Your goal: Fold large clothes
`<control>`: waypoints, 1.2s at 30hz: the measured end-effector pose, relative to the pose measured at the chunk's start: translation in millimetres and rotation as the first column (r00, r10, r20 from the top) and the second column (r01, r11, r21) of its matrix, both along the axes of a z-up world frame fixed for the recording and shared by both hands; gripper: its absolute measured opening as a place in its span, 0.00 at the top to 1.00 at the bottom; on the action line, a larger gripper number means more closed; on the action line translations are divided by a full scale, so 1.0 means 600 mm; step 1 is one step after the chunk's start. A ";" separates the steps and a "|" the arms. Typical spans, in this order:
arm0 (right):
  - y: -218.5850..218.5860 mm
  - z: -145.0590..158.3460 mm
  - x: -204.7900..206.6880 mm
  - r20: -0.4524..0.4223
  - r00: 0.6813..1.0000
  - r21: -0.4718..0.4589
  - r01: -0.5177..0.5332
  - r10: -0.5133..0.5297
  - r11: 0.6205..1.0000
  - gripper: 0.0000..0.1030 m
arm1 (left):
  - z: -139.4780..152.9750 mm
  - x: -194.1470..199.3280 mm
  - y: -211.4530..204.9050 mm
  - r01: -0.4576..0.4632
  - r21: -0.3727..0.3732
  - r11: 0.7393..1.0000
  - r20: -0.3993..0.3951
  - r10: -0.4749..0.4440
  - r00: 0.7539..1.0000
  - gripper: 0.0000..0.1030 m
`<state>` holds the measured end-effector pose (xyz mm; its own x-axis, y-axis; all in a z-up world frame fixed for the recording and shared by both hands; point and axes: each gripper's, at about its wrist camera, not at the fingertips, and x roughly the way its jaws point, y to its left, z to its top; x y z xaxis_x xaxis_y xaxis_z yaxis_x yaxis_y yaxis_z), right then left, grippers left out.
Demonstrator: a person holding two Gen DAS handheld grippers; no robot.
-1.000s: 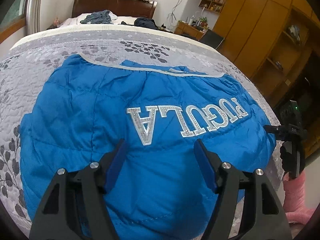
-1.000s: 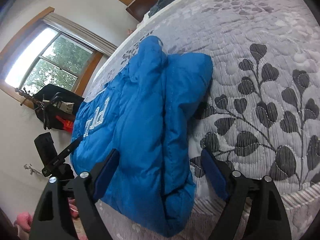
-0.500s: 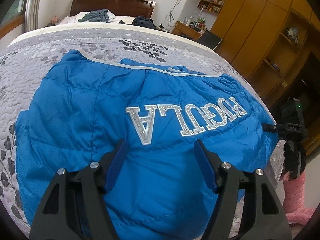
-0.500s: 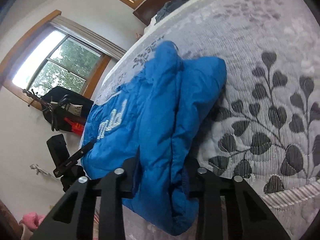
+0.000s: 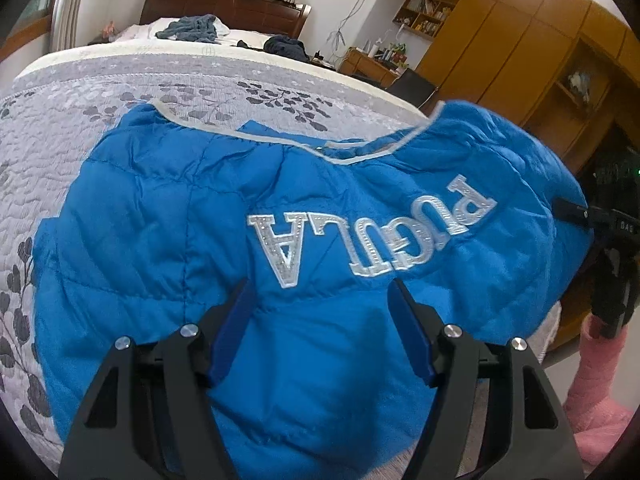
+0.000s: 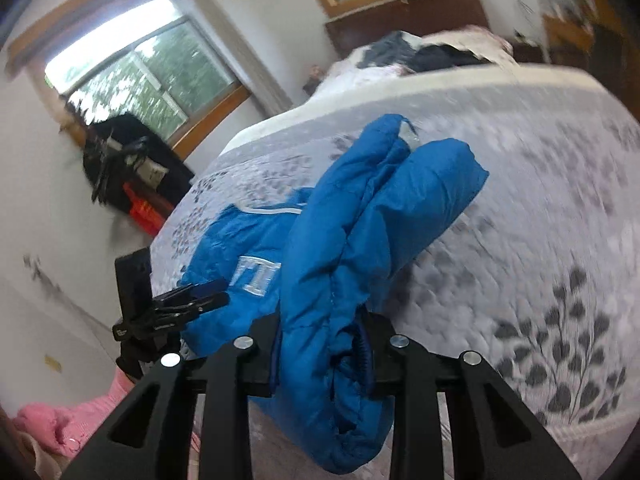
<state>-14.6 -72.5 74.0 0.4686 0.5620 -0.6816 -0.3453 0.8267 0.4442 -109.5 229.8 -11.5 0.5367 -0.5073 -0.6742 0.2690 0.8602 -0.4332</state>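
Bed (image 5: 100, 92) with grey leaf-print quilt, pillows and dark clothes at far end. Blue jacket (image 5: 160, 208) spread on quilt near bed edge, white lettering facing up, right side raised off bed. Right gripper (image 6: 322, 344) clamped on bunched jacket edge, fabric lifted. Left gripper (image 5: 320, 300) spread wide above jacket, holding nothing. Pink sleeve (image 5: 596, 364) at right.

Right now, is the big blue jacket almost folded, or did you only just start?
Only just started. The blue jacket lies spread back-up on the bed, its PUGULA lettering fully showing, so no fold looks finished. In hand: the right tool is shut on the jacket's edge, with that side raised off the quilt. The left tool hangs open over the jacket, gripping nothing. Left: fold that side across, then the rest.
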 end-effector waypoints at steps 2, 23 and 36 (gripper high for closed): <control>0.037 0.020 0.005 0.018 0.999 -0.041 -0.041 0.042 0.998 0.71 | 0.013 -0.010 0.014 -0.006 -0.012 1.000 0.015 0.006 1.000 0.34; 0.357 -0.021 0.036 -0.095 0.910 -0.259 -0.413 0.403 0.873 0.71 | 0.053 -0.033 0.152 -0.095 -0.210 0.973 0.020 0.101 0.995 0.34; 0.434 -0.093 0.046 -0.184 0.862 -0.233 -0.505 0.473 0.831 0.57 | 0.045 -0.025 0.177 -0.087 -0.276 0.957 -0.011 0.088 0.996 0.34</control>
